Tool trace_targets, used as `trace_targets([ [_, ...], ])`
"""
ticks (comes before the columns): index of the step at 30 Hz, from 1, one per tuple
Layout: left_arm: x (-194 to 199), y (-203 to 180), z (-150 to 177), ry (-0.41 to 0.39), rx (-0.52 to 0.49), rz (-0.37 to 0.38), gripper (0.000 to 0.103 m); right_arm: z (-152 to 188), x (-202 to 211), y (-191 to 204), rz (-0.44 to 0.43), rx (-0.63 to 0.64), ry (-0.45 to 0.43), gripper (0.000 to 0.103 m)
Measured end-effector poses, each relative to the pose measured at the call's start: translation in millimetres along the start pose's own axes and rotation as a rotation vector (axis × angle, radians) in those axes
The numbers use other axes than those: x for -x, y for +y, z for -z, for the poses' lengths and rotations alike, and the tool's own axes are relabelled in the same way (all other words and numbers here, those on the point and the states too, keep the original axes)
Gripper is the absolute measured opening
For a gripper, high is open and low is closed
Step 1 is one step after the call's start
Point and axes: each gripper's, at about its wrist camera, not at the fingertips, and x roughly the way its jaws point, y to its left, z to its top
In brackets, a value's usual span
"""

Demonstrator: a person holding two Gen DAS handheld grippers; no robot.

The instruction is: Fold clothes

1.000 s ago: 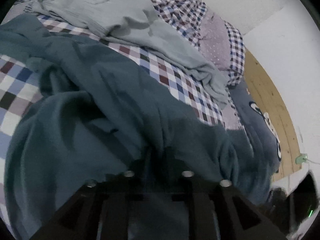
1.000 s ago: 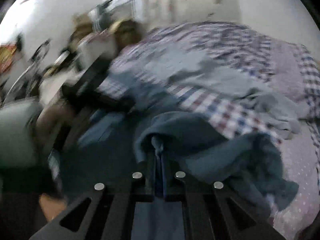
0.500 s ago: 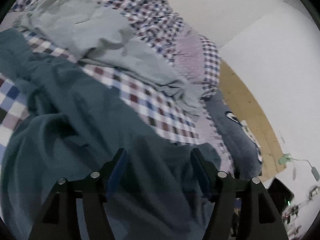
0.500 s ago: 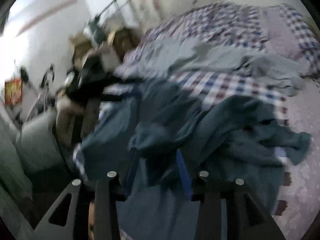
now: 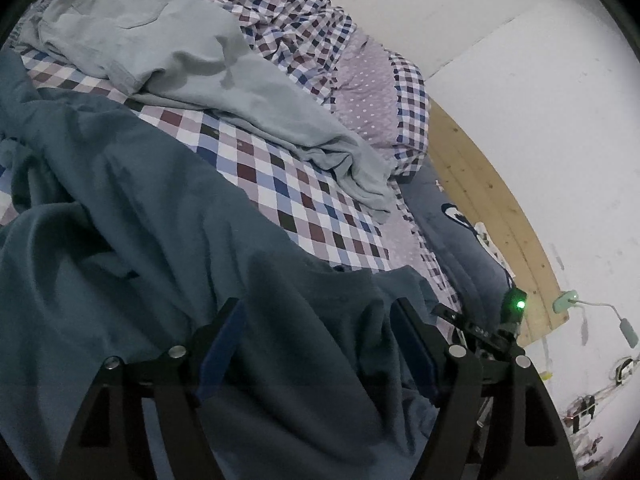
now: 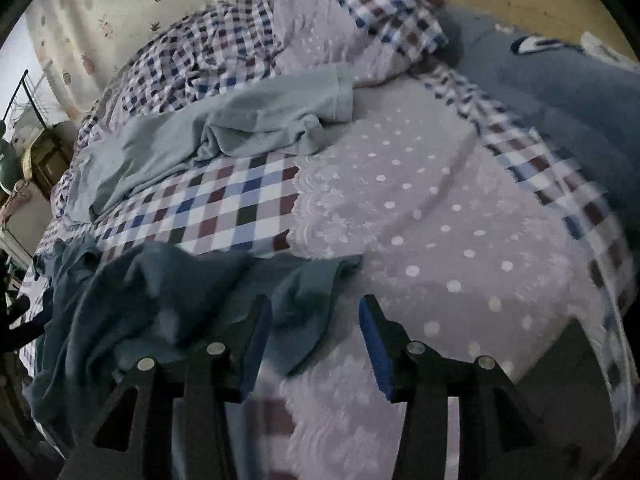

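A dark teal garment [image 5: 132, 248] lies spread and rumpled on the bed; its crumpled end shows in the right wrist view [image 6: 160, 296]. My left gripper [image 5: 320, 312] is open just above the teal cloth, holding nothing. My right gripper [image 6: 316, 312] is open over the garment's right edge and the dotted sheet. A light grey garment [image 5: 200, 68] lies crumpled farther back; it also shows in the right wrist view [image 6: 240, 124].
The bed has a checked cover [image 5: 288, 188] and a dotted lilac sheet [image 6: 420, 208]. A checked pillow [image 5: 384, 104] and a blue-grey blanket [image 6: 560, 92] lie by the wooden headboard [image 5: 492, 200]. The right gripper [image 5: 488, 332] shows at the left view's right edge.
Both grippers were shut on the teal garment a second ago and have opened and let it go. The right gripper has swung right, toward the dotted sheet.
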Motion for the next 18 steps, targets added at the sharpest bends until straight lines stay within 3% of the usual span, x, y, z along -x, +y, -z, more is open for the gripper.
trace_targets([
  [1,-1,1,0,0.000,-0.001,-0.002,0.079,-3,-6,0,-0.021,0.008,0.014,0.045],
  [2,-3,1,0,0.001,-0.003,-0.004,0.079,-6,-10,0,-0.033,0.020,0.022,0.027],
  [3,-4,2,1,0.002,-0.005,-0.008,0.079,-10,-11,1,-0.030,0.041,0.020,0.002],
  [6,-5,5,1,0.005,-0.002,-0.011,0.079,-23,-2,3,0.036,0.086,-0.014,0.001],
  [8,-5,7,1,0.003,0.008,-0.009,0.079,-39,25,2,0.132,0.110,-0.099,0.001],
  [15,-5,9,-1,-0.007,0.024,-0.009,0.079,-73,186,-40,0.423,-0.015,-0.501,0.001],
  [18,-4,8,-2,-0.013,0.022,-0.008,0.079,-70,240,-61,0.515,-0.077,-0.572,0.001],
])
